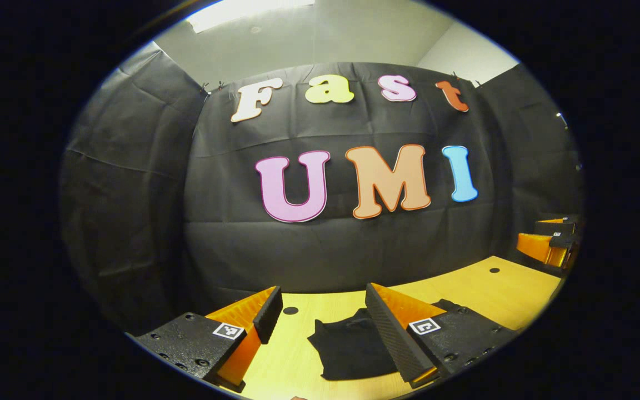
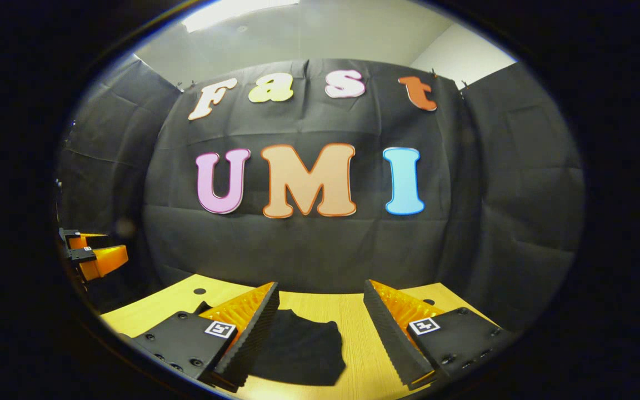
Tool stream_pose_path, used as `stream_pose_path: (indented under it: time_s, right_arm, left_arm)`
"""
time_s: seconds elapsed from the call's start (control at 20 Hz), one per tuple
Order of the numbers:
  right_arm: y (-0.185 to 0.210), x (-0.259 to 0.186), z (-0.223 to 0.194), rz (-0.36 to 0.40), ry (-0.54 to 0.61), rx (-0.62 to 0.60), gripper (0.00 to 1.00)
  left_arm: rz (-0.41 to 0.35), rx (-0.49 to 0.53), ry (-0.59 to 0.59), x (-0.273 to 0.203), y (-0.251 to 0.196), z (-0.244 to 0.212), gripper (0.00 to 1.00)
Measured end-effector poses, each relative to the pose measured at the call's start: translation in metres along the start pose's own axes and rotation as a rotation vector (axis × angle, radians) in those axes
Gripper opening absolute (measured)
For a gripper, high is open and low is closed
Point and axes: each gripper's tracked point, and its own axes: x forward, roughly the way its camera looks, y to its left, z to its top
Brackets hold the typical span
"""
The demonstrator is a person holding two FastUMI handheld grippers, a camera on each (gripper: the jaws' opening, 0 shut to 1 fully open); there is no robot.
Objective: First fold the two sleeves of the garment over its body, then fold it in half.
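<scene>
A black garment (image 1: pixel 353 347) lies folded into a small bundle on the wooden table (image 1: pixel 498 289). In the left gripper view it sits below and between my left gripper's (image 1: pixel 323 311) orange fingers, partly behind the right one. That gripper is open and holds nothing. The right gripper view has the same garment (image 2: pixel 300 350) low between the fingers, tucked partly behind the left one. My right gripper (image 2: pixel 320 311) is also open and empty. Both hover above the table, apart from the cloth. Each view catches the other gripper far off at its edge: the right gripper (image 1: pixel 550 241) and the left gripper (image 2: pixel 89 253).
The wooden table (image 2: pixel 353 316) has small dark holes (image 1: pixel 290 310) in its top. Black cloth walls close off the back and both sides of the booth.
</scene>
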Motion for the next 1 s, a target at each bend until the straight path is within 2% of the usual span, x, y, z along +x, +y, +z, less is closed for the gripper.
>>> stream_pose_path:
  time_s: [0.15, 0.2, 0.3, 0.45, 0.65, 1.0]
  right_arm:
    - [0.015, -0.057, -0.002, 0.018, -0.011, 0.002, 0.94]
    - [0.016, -0.075, 0.0, 0.019, -0.021, -0.005, 0.99]
    - [0.021, -0.103, -0.002, 0.02, -0.031, -0.008, 0.94]
    - [0.025, -0.134, -0.002, 0.015, -0.042, 0.004, 0.96]
    - [0.024, -0.16, 0.002, 0.012, -0.048, 0.031, 0.97]
    - [0.004, -0.164, 0.019, -0.014, -0.084, 0.036, 0.96]
  left_arm:
    - [-0.009, -0.019, -0.008, -0.053, 0.003, 0.004, 0.92]
    - [-0.013, -0.019, -0.024, -0.07, 0.003, 0.008, 0.92]
    - [-0.023, -0.016, -0.037, -0.099, 0.003, 0.01, 0.92]
    - [-0.034, -0.03, -0.046, -0.126, 0.003, 0.015, 0.92]
    - [-0.051, -0.031, -0.08, -0.141, 0.0, 0.036, 0.92]
    - [-0.055, -0.045, -0.122, -0.133, -0.009, 0.062, 0.92]
